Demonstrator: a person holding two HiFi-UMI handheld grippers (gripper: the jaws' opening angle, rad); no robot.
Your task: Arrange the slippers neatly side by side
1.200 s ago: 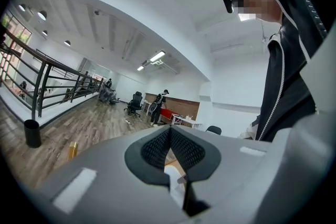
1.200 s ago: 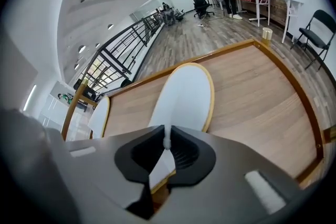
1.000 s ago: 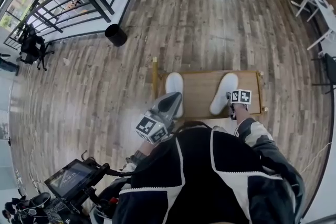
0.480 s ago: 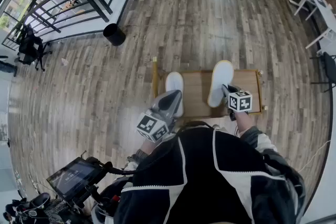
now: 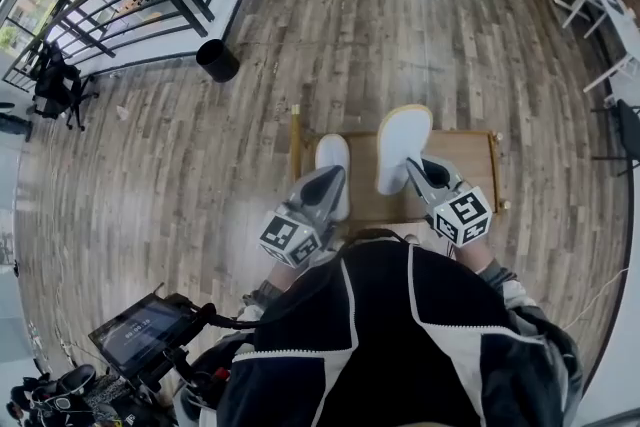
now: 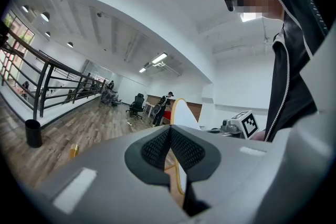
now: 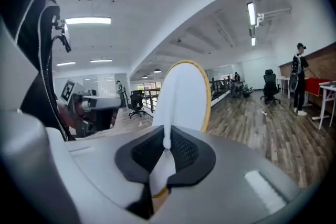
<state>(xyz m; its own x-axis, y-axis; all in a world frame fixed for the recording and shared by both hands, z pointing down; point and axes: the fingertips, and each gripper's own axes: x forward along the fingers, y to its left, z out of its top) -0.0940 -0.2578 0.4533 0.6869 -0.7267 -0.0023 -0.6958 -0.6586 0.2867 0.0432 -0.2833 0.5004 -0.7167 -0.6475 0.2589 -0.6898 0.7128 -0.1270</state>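
The right gripper (image 5: 413,164) clamped the right slipper (image 5: 403,137), which ran lengthwise straight ahead of its fingers (image 5: 422,175). Just left of them, roughly parallel, was the left slipper (image 5: 332,153), pinched by the left gripper (image 5: 334,175).

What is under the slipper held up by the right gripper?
The wooden board lies under the raised slipper. The other slipper is over the board's left part. The patch directly beneath the raised slipper is covered, so nothing there can be seen.
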